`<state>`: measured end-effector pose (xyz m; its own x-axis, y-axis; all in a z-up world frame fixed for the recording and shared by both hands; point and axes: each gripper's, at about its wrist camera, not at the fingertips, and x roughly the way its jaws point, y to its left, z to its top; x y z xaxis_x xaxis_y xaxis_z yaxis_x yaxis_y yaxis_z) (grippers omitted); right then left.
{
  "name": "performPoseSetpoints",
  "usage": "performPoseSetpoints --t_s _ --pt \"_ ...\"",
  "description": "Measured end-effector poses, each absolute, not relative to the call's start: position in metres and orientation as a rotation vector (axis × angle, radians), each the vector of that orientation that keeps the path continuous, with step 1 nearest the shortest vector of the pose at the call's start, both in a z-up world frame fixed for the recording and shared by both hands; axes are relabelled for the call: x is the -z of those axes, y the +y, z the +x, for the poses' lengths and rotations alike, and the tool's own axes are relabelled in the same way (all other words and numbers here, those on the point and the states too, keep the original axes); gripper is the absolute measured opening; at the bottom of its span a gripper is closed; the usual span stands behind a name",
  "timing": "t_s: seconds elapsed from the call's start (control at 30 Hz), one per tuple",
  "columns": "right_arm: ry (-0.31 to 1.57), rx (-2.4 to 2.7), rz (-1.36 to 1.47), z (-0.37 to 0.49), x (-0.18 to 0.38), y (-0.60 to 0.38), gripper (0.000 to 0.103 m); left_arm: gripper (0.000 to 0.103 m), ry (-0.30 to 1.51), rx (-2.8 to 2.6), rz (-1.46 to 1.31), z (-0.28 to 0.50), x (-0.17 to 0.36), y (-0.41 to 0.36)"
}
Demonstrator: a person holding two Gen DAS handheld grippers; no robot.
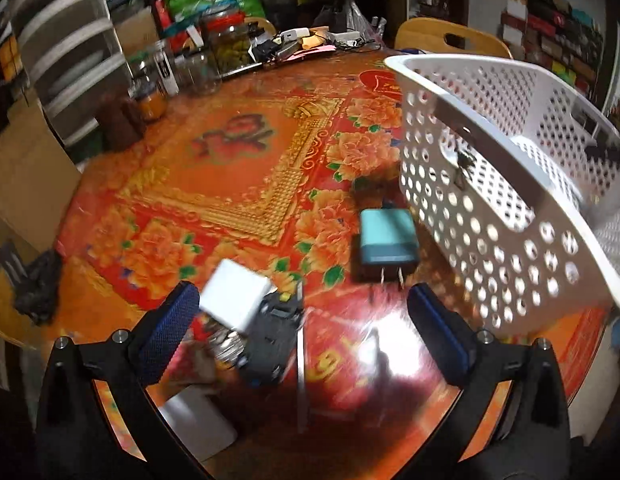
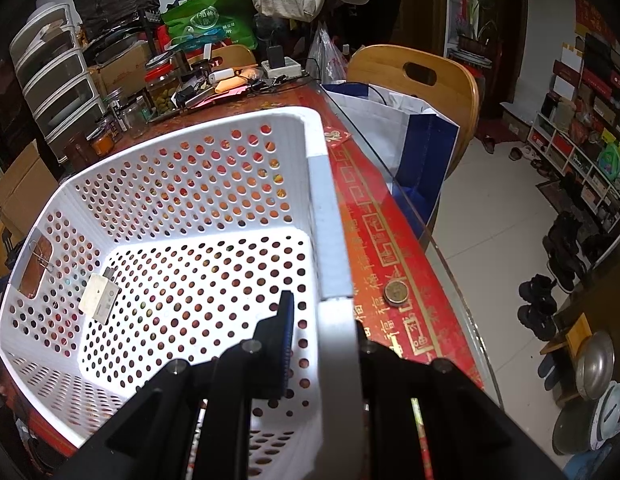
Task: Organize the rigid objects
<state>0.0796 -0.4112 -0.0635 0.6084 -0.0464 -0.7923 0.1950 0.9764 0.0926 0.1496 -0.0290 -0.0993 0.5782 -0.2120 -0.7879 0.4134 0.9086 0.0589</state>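
Both grippers are in play: the left gripper (image 1: 303,320) stands spread wide with nothing between its blue pads, hovering over the near edge of the counter (image 1: 229,160), while the right gripper (image 2: 322,344) is clamped on the rim of the white basket (image 2: 322,216) and holds it tipped toward the middle of the counter. As I read it, the sorting is barely begun — only two things show inside the basket, a small white adapter (image 2: 98,298) lying on its perforated floor and a binder clip (image 2: 41,258) hanging at the handle slot in its wall. Left outside are a teal plug (image 1: 388,242) lying just beside the basket, prongs toward the near edge, and, closer to the left pad, a white block (image 1: 233,300) touching a black device (image 1: 271,336); this cluster is blurred, and I cannot tell exactly what each piece is. A coin (image 2: 396,292) also sits on the strip of counter between the basket and the right-hand edge. Those loose pieces look like the remaining work. The counter is a round top with a glossy red and gold flower cloth under glass, throwing glare near the front. Its far edge is crowded with jars (image 1: 229,44), cables and a green bag (image 2: 209,12). Wooden chairs (image 2: 414,76), plastic drawers (image 2: 53,76) and shelves of boxes ring a cluttered room with a pale tiled floor.
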Motion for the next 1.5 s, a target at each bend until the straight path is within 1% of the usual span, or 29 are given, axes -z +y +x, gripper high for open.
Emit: performPoseSetpoints --t_s 0.13,0.33,0.7,0.97,1.0,1.03,1.07,1.13,1.17,1.2,1.23,1.5 --pt "0.918 0.156 0.168 0.081 0.062 -0.411 0.014 0.103 0.910 0.433 0.157 0.163 0.112 -0.042" --pt "0.922 0.157 0.163 0.081 0.063 -0.412 0.014 0.102 0.965 0.402 0.217 0.177 0.133 -0.067" --pt "0.923 0.161 0.149 0.079 0.064 -0.409 0.014 0.103 0.951 0.306 0.293 0.201 0.142 -0.077" --pt "0.927 0.174 0.130 0.076 0.063 -0.405 0.015 0.100 0.958 0.286 0.280 0.211 0.146 -0.081" --pt "0.928 0.176 0.128 0.076 0.063 -0.405 0.015 0.096 0.957 0.289 0.277 0.212 0.146 -0.081" --pt "0.929 0.177 0.125 0.076 0.063 -0.405 0.015 0.088 0.956 0.291 0.275 0.212 0.146 -0.082" --pt "0.930 0.177 0.125 0.076 0.063 -0.405 0.015 0.084 0.949 0.289 0.273 0.212 0.146 -0.082" --pt "0.932 0.177 0.124 0.076 0.063 -0.404 0.015 0.066 0.942 0.289 0.278 0.211 0.144 -0.085" --pt "0.932 0.177 0.123 0.076 0.063 -0.404 0.015 0.060 0.940 0.296 0.279 0.211 0.143 -0.086" --pt "0.932 0.177 0.123 0.076 0.063 -0.405 0.015 0.050 0.938 0.303 0.280 0.210 0.143 -0.088" --pt "0.932 0.177 0.123 0.077 0.063 -0.404 0.015 0.042 0.934 0.307 0.286 0.208 0.142 -0.090" --pt "0.935 0.175 0.117 0.076 0.063 -0.403 0.016 0.041 0.888 0.253 0.318 0.199 0.134 -0.085"
